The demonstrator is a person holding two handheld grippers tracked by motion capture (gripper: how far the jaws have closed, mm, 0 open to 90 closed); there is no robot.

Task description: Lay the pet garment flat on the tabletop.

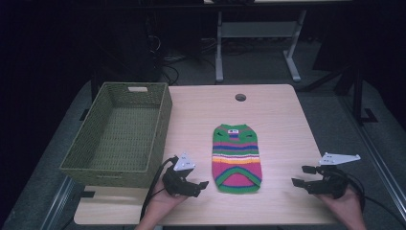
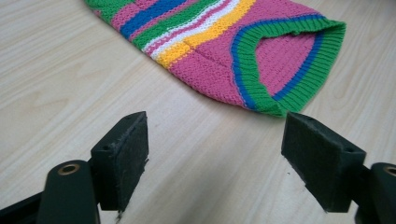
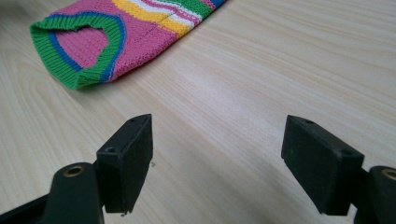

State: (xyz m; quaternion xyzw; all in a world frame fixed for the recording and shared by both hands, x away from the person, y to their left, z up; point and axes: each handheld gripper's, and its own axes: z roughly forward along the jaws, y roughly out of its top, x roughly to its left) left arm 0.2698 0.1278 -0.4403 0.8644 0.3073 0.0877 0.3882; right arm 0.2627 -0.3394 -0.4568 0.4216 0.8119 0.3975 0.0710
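Both fingers gape empty beside sweater [image 1: 236, 158]: left gripper [image 1: 203, 184], right gripper [image 1: 298, 176]. I pinch hem corners evenly, low to table [image 1: 277, 110].

In the high view the pale wooden table [image 1: 268, 120] is lit from above while the room around it sinks into near black, and the whole picture is soft and low in detail. The two gripper views are brighter and sharper: the knit of the striped pink, green and blue knitted garment [image 2: 243, 51] reads clearly, a mild sheen lies on the wood, and the black jaw pads [image 3: 128, 163] look slightly blurred, perhaps from closeness. Shadows are faint and short.
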